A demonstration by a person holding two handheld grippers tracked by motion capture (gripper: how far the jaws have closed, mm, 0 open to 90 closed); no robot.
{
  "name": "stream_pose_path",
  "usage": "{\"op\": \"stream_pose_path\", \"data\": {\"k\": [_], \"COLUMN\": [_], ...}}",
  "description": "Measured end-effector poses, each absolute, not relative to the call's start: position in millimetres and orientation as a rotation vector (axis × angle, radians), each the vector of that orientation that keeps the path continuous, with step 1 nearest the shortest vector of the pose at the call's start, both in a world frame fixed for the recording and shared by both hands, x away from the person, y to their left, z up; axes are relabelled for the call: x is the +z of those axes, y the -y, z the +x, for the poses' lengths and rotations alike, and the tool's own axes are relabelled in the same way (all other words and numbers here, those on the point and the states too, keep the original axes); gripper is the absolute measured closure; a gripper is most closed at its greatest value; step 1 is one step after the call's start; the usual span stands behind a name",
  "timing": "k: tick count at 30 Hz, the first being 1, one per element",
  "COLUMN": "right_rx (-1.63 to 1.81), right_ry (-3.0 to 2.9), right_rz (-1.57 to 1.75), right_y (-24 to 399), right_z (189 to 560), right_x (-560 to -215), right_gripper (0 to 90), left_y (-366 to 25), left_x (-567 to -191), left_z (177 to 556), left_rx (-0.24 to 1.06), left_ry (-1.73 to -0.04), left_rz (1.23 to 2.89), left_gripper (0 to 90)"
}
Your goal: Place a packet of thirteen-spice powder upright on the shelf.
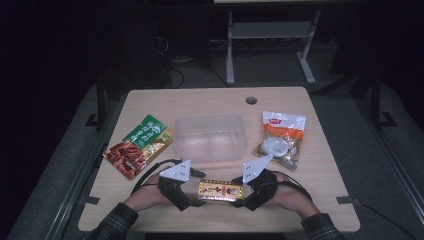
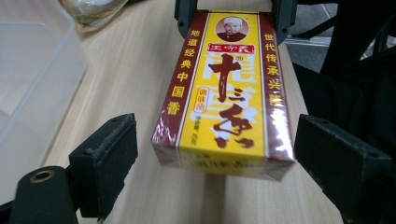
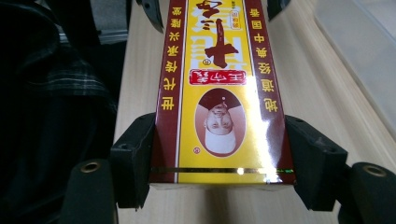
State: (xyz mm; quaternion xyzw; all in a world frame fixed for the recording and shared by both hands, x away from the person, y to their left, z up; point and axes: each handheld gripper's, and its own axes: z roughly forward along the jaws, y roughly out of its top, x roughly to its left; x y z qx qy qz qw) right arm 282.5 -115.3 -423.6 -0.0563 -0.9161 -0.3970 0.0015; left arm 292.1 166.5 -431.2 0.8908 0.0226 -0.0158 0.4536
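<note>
the yellow and maroon box lies flat near the table's near edge, midway along it, between the two tools; the right tool pinches one short end, its pads pressing the box's long sides; the left tool stands spread around the other end, with a gap showing at the one pad and the other just beside the wrapper.

the likely trouble is slip; the box is a rigid cardboard slab in glossy, glare-catching film, and a one-ended hold could let it pivot or slide from the foam-like black pads when lifted; if the left tool shuts off-centre it may skew the box or crease a corner; the clear plastic tub behind it is light and smooth-walled, so a nudge from the box could shove it toward the crinkly green and red sachet at the left edge or the soft clear snack bag toward the right edge.
</note>
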Motion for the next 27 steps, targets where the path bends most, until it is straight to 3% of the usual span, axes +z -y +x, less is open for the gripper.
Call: {"op": "stream_pose_path", "data": {"k": [22, 27], "right_rx": [-1.298, -1.301], "right_ry": [2.857, 2.865], "right_rz": [-0.147, -0.130], "right_y": [107.3, 106.5], "right_z": [278.2, 278.1], "right_x": [-418.4, -418.8], "right_gripper": [31.7, 31.7], "left_y": [-163.7, -164.1], "left_x": [-433.0, -433.2], "left_z": [289.6, 289.8], "left_rx": [-0.075, -0.087], "left_ry": [-0.009, -0.009], "left_rz": [2.211, 2.204], "left_gripper": [23.6, 29.5]}}
